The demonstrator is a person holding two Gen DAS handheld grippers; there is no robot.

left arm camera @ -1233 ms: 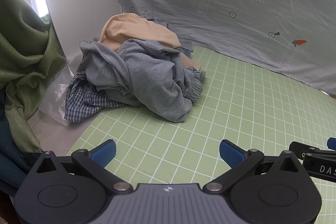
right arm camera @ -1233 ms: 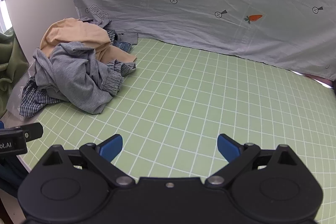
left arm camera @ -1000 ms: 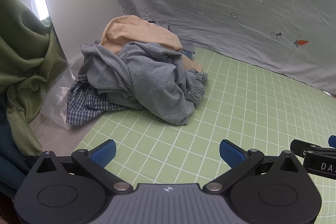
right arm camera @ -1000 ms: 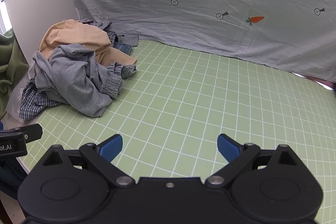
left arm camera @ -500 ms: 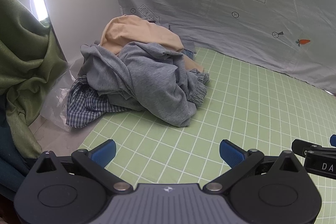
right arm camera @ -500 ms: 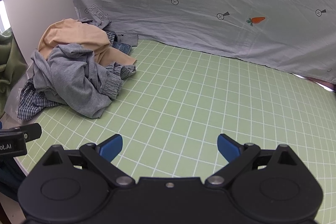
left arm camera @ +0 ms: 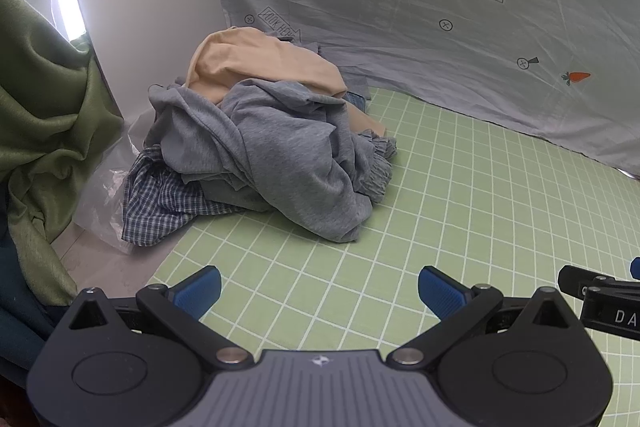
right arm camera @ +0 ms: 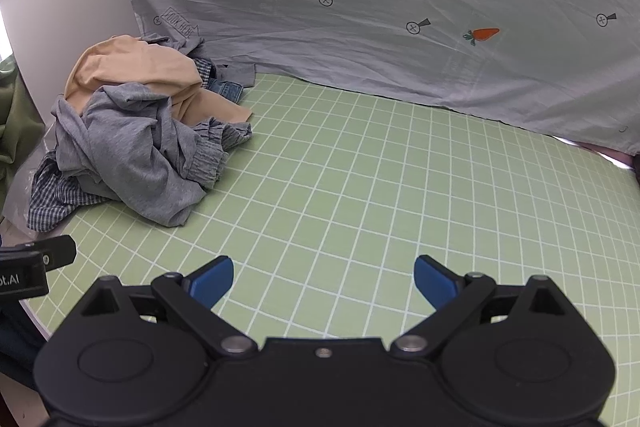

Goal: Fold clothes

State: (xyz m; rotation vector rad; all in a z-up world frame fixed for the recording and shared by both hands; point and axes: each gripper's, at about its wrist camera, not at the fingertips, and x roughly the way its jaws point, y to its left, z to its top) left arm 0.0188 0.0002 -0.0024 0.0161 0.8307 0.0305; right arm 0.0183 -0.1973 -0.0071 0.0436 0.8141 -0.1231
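Clothes heap [left arm camera: 260,143] on green grid mat [left arm camera: 460,195]

One heap of clothes [left arm camera: 256,147] on one green grid mat [left arm camera: 460,211]: one grey garment [left arm camera: 292,155], one tan [left arm camera: 256,61], one checked [left arm camera: 160,203], one denim scrap [right arm camera: 226,91]. Two grippers, left gripper [left arm camera: 318,287] and right gripper [right arm camera: 323,279], both spread wide.

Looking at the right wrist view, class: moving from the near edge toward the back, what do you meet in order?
right claw → green grid mat → grey printed sheet hung at the back.
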